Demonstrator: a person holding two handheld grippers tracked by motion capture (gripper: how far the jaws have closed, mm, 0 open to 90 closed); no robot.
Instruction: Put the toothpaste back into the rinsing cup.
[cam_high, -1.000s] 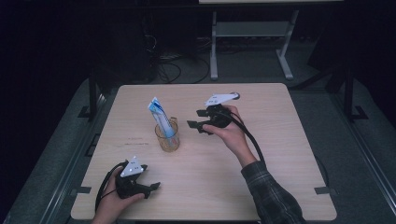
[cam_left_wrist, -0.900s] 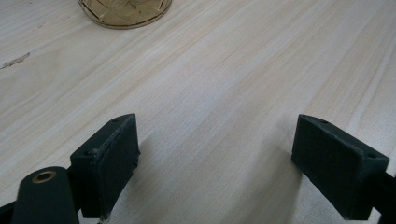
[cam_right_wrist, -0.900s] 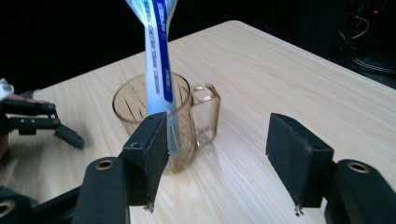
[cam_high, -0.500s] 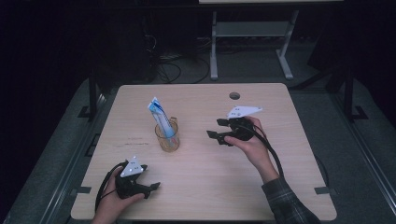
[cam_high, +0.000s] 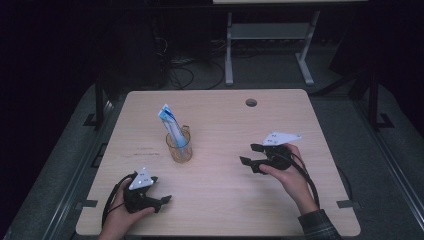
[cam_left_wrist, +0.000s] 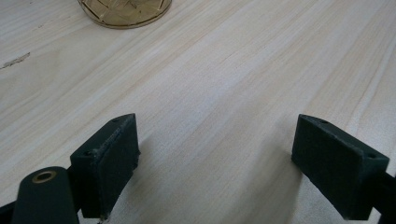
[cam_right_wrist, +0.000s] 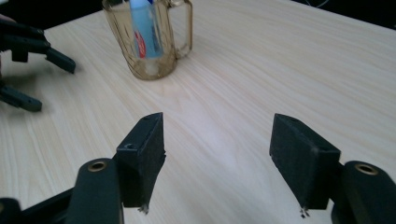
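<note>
An amber glass mug (cam_high: 179, 147) stands left of the table's middle, holding an upright blue and white toothpaste tube (cam_high: 171, 122). My right gripper (cam_high: 248, 155) hovers low over the table to the mug's right, jaws open and empty, pointing left toward it. Its own view has the mug (cam_right_wrist: 154, 51) and tube (cam_right_wrist: 144, 28) ahead of the right gripper (cam_right_wrist: 219, 158). My left gripper (cam_high: 162, 200) rests near the front left edge, open and empty. From the left gripper (cam_left_wrist: 215, 154), the mug's base (cam_left_wrist: 123, 11) sits at the top edge.
The light wooden table (cam_high: 225, 110) has a round cable hole (cam_high: 251, 102) at the back right. A metal stand (cam_high: 270, 45) and loose cables lie on the dark floor beyond. In the right gripper view the left gripper (cam_right_wrist: 28, 56) is at far left.
My right gripper has drawn away from the mug, moving right and toward the front of the table, and lower. The left gripper has stayed put.
</note>
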